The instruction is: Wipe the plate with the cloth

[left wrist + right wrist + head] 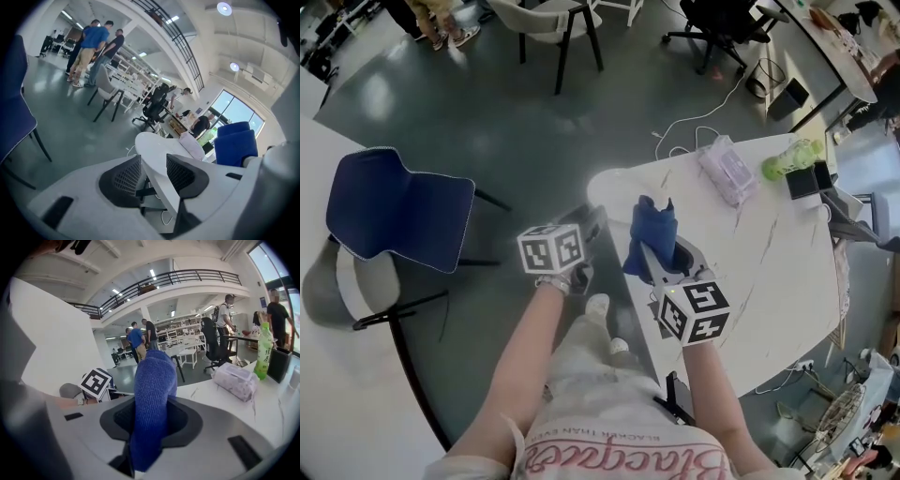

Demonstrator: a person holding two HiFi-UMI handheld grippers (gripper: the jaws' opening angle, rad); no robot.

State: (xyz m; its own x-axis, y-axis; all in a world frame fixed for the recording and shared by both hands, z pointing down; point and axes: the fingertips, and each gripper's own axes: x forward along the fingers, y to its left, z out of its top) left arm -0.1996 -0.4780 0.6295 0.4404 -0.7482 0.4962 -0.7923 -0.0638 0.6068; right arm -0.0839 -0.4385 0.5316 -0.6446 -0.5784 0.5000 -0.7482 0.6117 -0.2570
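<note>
Down at the near edge, both forearms reach forward over the person's lap. The right gripper (151, 416) has its jaws clamped on the blue cloth (152, 394). The cloth is bunched into a thick roll that stands up out of the pads and flops over at the top, held above the near part of the white counter (769, 281).

The left gripper (153, 164) hangs just off the counter's left edge with its jaws apart. They grip nothing, and the counter's thin rim and rounded end show through the gap. Whether the pads touch that rim, I cannot tell. No plate can be made out from here.

Further along the counter lies a soft translucent tissue pack (727, 169). Past it, a green bottle (789, 161) stands upright right beside a black box (811, 178).

Out on the grey floor to the left sits a blue chair (394, 211), with a black office chair (722, 23) beyond the counter's far end. Far back in the hall, a few people (140, 341) are standing.
</note>
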